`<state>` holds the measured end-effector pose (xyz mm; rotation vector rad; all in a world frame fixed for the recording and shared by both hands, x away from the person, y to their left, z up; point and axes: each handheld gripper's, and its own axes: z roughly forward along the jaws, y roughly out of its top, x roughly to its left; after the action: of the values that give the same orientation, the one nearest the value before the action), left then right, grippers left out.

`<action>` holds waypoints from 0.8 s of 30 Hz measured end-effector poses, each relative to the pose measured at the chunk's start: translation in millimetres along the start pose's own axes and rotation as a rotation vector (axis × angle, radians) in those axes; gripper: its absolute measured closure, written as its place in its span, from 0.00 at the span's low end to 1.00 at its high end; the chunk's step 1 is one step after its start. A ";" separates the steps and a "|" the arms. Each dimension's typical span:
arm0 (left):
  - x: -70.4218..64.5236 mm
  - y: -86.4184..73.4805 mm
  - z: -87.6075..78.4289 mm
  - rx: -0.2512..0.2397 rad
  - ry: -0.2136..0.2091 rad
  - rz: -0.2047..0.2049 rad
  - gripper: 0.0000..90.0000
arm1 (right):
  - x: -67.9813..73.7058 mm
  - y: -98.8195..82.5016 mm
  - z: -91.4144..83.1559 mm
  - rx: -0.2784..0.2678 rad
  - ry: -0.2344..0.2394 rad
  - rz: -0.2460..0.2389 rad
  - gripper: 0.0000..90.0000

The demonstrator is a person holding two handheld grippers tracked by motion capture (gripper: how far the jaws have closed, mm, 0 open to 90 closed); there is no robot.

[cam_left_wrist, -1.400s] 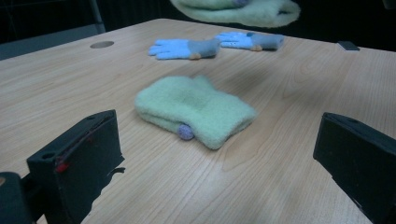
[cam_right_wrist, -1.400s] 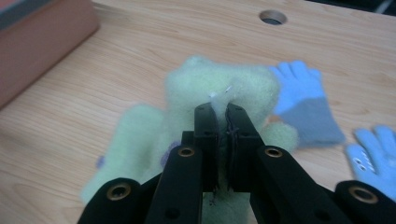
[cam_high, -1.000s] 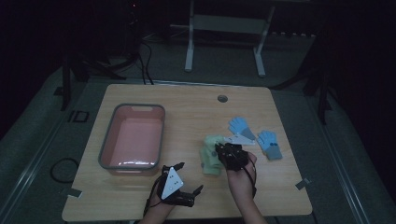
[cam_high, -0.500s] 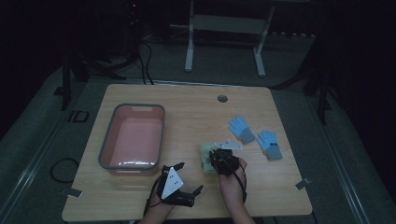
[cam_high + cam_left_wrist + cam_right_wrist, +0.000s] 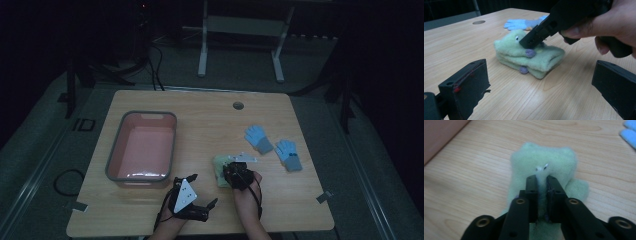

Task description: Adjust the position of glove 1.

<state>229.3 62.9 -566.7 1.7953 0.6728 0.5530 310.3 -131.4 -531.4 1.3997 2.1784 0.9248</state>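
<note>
Low and centre in the high view, the right gripper [image 5: 235, 167] pinches the folded green glove [image 5: 541, 167], its jaws just easing wider; the left gripper [image 5: 197, 192] gapes empty.

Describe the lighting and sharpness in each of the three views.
High view: dim, with dark surroundings; the table is lit and the pink tub readable. Left gripper view: brighter, the green fleece glove sharp, its own near jaws soft. Right gripper view: the glove looks soft and fuzzy, while the right gripper pinching it is crisp.
</note>
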 end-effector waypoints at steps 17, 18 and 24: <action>0.4 3.8 2.1 0.056 0.010 0.000 0.01 | -33.9 14.1 -26.7 -0.039 0.131 -0.052 0.21; 1.6 4.7 1.0 0.051 0.006 -0.009 0.01 | -38.1 14.3 -27.9 -0.045 0.128 -0.054 0.18; 5.7 14.3 -2.3 0.069 -0.058 -0.051 0.03 | -55.5 12.2 -30.4 -0.050 0.140 -0.122 0.17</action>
<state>234.5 64.8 -552.1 1.8463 0.7035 0.4462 322.6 -187.8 -502.8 1.1968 2.2973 1.0519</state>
